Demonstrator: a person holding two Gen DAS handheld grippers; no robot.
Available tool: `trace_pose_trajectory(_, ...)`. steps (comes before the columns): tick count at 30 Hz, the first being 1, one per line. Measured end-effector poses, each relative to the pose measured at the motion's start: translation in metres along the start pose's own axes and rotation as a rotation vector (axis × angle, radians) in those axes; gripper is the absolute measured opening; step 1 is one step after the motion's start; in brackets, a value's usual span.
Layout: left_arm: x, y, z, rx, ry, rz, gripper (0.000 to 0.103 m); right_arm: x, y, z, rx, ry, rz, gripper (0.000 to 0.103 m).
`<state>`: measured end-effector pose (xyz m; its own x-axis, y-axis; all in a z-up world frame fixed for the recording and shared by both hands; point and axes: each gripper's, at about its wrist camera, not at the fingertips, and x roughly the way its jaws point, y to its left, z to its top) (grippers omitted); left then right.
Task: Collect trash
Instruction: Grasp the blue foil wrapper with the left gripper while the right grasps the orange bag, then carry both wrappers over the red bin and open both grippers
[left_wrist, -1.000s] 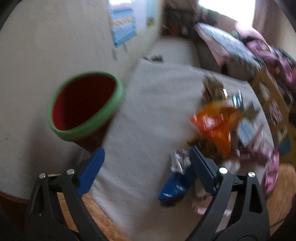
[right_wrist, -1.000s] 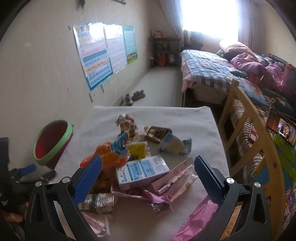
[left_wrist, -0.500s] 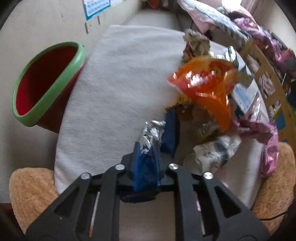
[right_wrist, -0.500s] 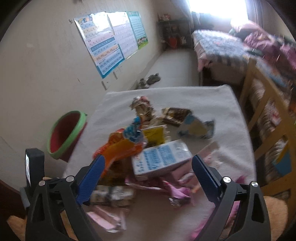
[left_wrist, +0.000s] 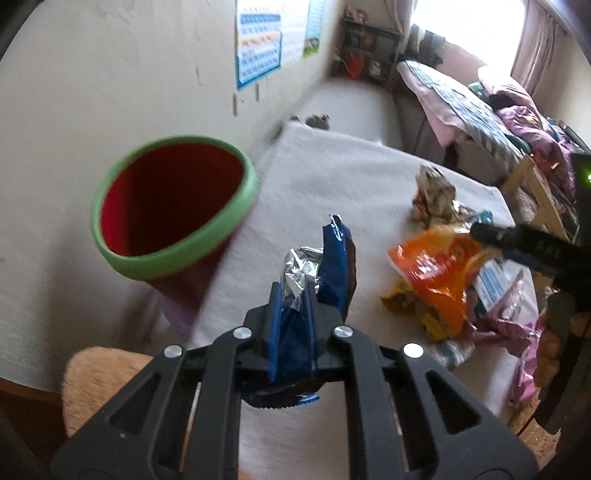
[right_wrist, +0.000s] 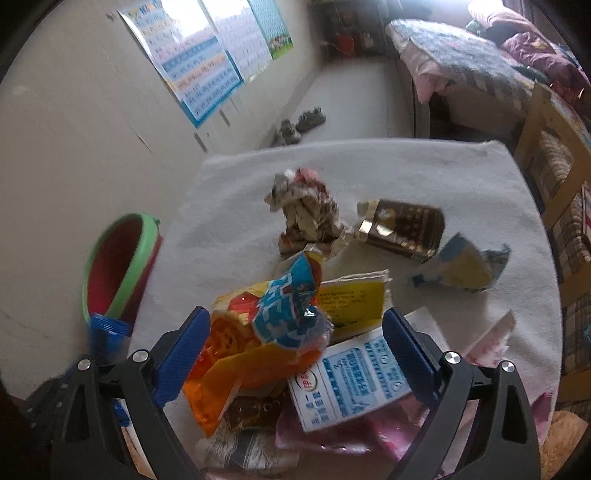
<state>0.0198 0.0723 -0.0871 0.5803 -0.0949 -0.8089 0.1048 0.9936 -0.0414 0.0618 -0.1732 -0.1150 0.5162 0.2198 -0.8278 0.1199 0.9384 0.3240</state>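
Left-wrist view, left to right: red bin with green rim (left_wrist: 173, 206) at centre left beside the bench (left_wrist: 332, 177); left tongs (left_wrist: 291, 317) at lower centre clamped tight on a blue foil-lined wrapper (left_wrist: 332, 266), lifted clear, probably for dropping in the bin. Right-wrist view: right tongs (right_wrist: 295, 350) gape wide, holding nothing, straddling the orange snack bag (right_wrist: 236, 354) at lower centre, likely the next pick. Print on the white-and-blue carton (right_wrist: 351, 380) beside it is too blurred to read.
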Motion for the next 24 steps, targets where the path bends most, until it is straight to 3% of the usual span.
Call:
trace_pose_trajectory(1,-0.001,0.004,0.002,-0.002,-0.009,0.007,0.012,0.002,0.001,0.0,0.003,0.006,0.003,0.088)
trace_pose_trajectory(4,-0.006,0.017,0.008,-0.022,-0.045,0.033,0.012,0.008,0.003,0.0,-0.014,0.015,0.016,0.056)
trace_pose_trajectory(7,-0.008,0.034,0.014,-0.047,-0.071,0.068,0.012,0.003,0.006,-0.001,-0.029,0.009,0.035,0.048)
trace_pose_trajectory(12,-0.011,0.073,0.025,-0.094,-0.092,0.122,0.012,-0.023,0.029,0.003,-0.086,-0.075,0.074,0.045)
trace_pose_trajectory(16,-0.02,0.116,0.046,-0.148,-0.134,0.186,0.012,-0.042,0.058,0.015,-0.123,-0.135,0.154,0.044)
trace_pose_trajectory(20,-0.017,0.148,0.066,-0.185,-0.139,0.248,0.011,-0.05,0.105,0.03,-0.192,-0.172,0.215,0.044)
trace_pose_trajectory(24,-0.01,0.182,0.089,-0.24,-0.128,0.262,0.011,-0.034,0.159,0.045,-0.269,-0.176,0.247,0.044)
